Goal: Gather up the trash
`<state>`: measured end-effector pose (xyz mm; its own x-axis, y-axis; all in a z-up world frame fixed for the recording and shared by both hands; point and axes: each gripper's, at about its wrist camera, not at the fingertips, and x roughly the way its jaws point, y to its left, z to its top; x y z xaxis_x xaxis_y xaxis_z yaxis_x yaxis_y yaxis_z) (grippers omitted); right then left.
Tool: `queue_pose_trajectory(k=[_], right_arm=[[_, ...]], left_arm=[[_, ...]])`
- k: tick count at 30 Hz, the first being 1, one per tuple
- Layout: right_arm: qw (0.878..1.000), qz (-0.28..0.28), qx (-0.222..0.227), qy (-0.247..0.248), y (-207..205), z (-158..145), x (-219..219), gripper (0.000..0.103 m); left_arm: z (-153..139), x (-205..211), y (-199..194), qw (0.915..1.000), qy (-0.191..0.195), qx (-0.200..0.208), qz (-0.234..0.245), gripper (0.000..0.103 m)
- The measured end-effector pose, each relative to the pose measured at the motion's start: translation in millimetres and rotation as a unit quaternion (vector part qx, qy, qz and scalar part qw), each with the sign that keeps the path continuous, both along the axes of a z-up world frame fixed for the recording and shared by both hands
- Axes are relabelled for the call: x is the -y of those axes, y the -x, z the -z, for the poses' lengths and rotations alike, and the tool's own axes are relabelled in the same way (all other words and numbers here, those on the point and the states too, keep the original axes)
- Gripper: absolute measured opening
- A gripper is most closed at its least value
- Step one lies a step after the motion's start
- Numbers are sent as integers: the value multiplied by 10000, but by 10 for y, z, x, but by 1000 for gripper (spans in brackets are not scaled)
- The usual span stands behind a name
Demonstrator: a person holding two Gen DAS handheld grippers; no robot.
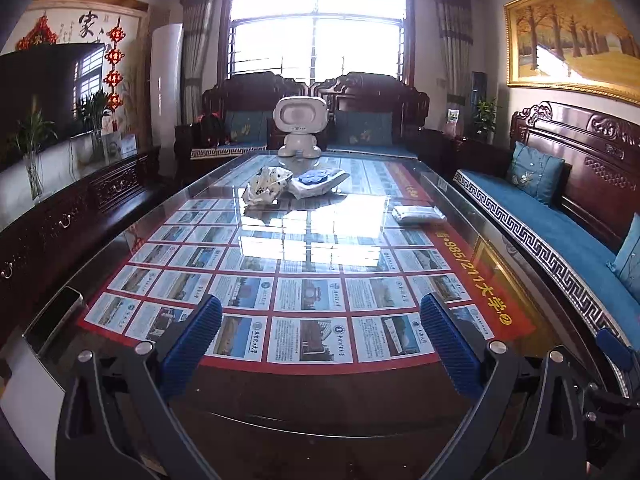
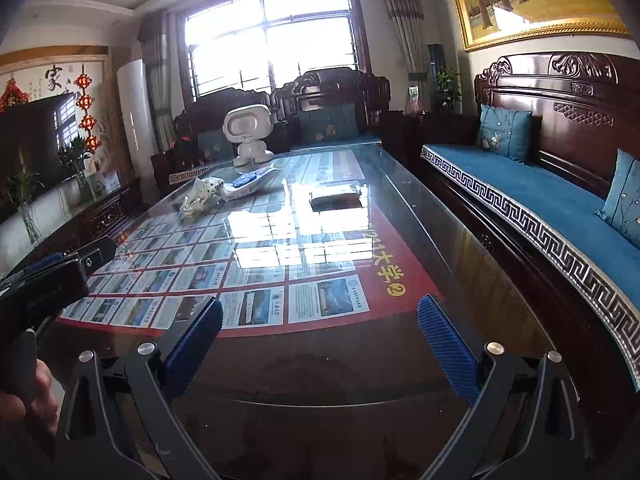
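A crumpled white wrapper with dark spots (image 1: 266,187) (image 2: 202,196) lies on the far half of the glass-topped table (image 1: 320,392) (image 2: 320,364). Beside it lies a white bag with blue round pieces on it (image 1: 318,181) (image 2: 252,182). A flat silver-white packet (image 1: 418,214) (image 2: 336,196) lies near the table's right edge. My left gripper (image 1: 320,332) is open and empty over the near end of the table. My right gripper (image 2: 320,332) is open and empty too, to the right of the left gripper (image 2: 52,276).
A white toy robot (image 1: 300,126) (image 2: 248,134) stands at the table's far end. A phone (image 1: 54,318) lies at the near left corner. A blue-cushioned wooden sofa (image 1: 560,216) (image 2: 540,196) runs along the right; a dark cabinet with a TV (image 1: 48,92) runs along the left.
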<state>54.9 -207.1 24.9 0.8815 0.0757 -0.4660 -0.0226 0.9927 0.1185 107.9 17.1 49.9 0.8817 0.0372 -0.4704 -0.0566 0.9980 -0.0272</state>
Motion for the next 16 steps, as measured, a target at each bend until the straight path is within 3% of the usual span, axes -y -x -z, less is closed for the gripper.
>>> queue_pose_trajectory(k=[10,16], right_arm=[[9998,-131,-154,-4,-192,59,-66,95],[9994,-190,-275,0,-347,128,-123,95]], left_arm=[[59,-73,-231,9999,2,-105,-57,99],[176,-97,-480,9993,44,-366,68,99]])
